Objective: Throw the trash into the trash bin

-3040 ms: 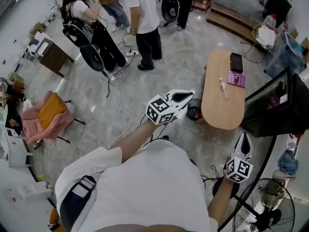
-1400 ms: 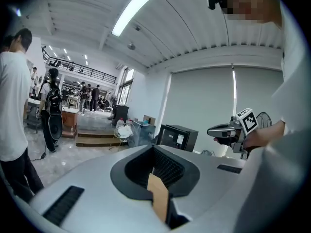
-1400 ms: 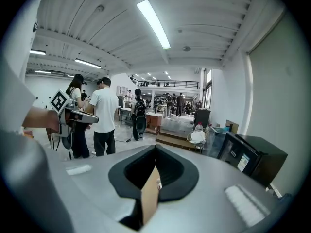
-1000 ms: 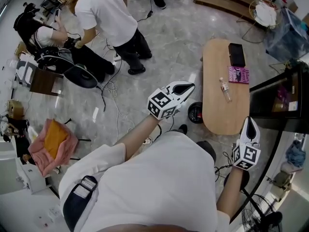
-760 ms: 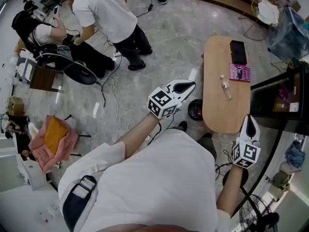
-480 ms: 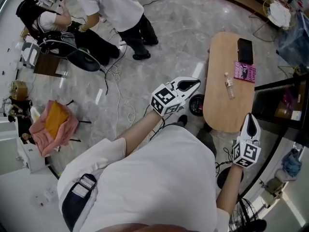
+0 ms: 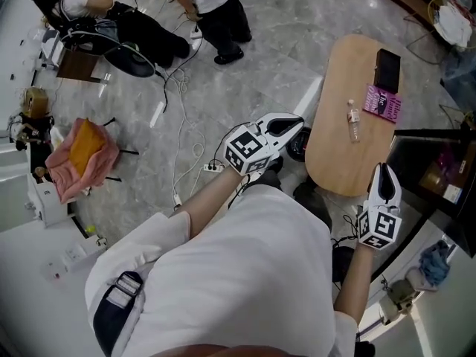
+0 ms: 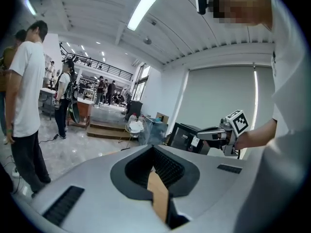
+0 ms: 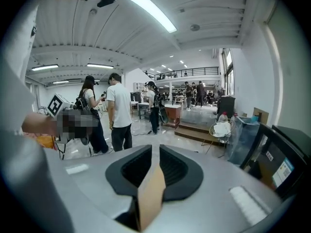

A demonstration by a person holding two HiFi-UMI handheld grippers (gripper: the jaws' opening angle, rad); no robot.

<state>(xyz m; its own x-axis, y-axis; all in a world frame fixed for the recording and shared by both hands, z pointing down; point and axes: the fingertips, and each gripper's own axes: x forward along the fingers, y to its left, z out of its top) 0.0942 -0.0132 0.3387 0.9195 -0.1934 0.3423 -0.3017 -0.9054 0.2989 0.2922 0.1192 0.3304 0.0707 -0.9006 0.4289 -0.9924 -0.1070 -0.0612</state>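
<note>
A clear plastic bottle lies on the oval wooden table, beside a pink packet and a flat black item. My left gripper hovers off the table's left edge, above a small round black container on the floor; its jaws meet with nothing in them. My right gripper hangs at the table's near right end. Its jaws have just been opening and show a narrow slit, with nothing between them. Each gripper view shows the other gripper.
A dark cabinet stands right of the table. A wire basket with white stuff and a bluish clear bin sit beyond it. People stand at the far left amid cables. A chair with pink cloth is left.
The view has drifted toward the table, which now lies closer under both grippers. The standing people have slid to the top edge. Both grippers have advanced along the table's sides.
</note>
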